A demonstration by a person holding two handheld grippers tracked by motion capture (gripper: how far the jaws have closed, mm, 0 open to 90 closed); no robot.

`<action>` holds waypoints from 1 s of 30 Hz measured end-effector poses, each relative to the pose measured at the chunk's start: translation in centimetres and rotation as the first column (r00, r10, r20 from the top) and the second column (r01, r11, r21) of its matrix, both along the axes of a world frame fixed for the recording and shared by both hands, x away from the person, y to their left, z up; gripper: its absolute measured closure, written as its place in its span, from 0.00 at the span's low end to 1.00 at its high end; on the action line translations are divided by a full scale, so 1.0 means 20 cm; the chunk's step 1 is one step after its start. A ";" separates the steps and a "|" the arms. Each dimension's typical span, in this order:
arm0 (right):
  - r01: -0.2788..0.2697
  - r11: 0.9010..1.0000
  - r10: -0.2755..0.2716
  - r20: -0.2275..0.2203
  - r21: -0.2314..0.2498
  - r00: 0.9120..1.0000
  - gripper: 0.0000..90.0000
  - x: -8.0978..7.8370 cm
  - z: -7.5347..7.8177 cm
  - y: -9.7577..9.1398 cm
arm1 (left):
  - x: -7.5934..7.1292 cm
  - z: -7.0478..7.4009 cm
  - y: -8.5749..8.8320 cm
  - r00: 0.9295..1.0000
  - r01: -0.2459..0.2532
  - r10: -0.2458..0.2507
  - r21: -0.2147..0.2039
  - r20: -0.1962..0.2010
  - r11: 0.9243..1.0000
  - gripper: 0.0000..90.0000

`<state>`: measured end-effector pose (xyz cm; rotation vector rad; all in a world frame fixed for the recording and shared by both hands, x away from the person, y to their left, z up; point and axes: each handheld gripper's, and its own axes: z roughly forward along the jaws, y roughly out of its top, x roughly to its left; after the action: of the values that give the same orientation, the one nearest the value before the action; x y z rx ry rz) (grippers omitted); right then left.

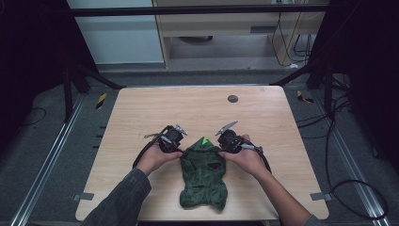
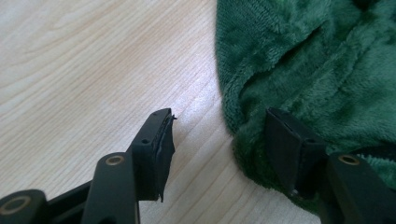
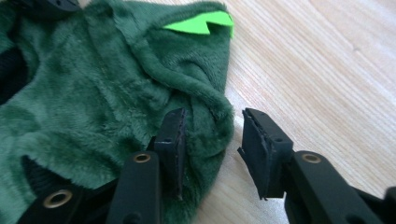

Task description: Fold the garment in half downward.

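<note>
A small dark green fleece garment [image 1: 203, 176] with a bright green spike [image 1: 205, 141] at its far end lies flat near the table's front edge. My left gripper [image 1: 181, 150] is at its left edge. In the left gripper view my left gripper [image 2: 219, 135] is open, one jaw over bare wood, the other resting on the fleece [image 2: 317, 70]. My right gripper [image 1: 221, 149] is at the garment's right edge. In the right gripper view my right gripper [image 3: 212, 140] is open, its jaws straddling a folded edge of fleece [image 3: 219, 119] below the green spike [image 3: 198, 23].
The light wooden table [image 1: 197, 108] has a round dark grommet [image 1: 232, 98] near its far edge. Black frame legs and cables [image 1: 339, 141] stand beside the table on the grey floor. Tape marks sit at the table's front corners.
</note>
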<state>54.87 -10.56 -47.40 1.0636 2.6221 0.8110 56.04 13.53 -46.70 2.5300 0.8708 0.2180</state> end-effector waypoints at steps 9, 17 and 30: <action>-0.004 1.000 0.004 -0.022 -0.010 1.000 0.64 0.01 -0.03 0.02 | 0.00 -0.03 -0.01 1.000 0.008 -0.008 0.004 -0.012 1.000 0.48; -0.001 1.000 0.001 -0.030 -0.003 1.000 0.65 0.01 -0.04 0.01 | 0.00 -0.04 -0.01 1.000 0.006 -0.006 0.000 -0.021 1.000 0.48; -0.006 1.000 0.006 -0.024 0.009 1.000 0.66 0.01 -0.04 0.01 | 0.00 -0.04 -0.01 1.000 0.009 -0.009 0.001 -0.015 1.000 0.49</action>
<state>55.05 -10.44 -48.20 1.0744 2.6452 0.8177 56.04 13.29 -47.51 2.5386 0.8655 0.1968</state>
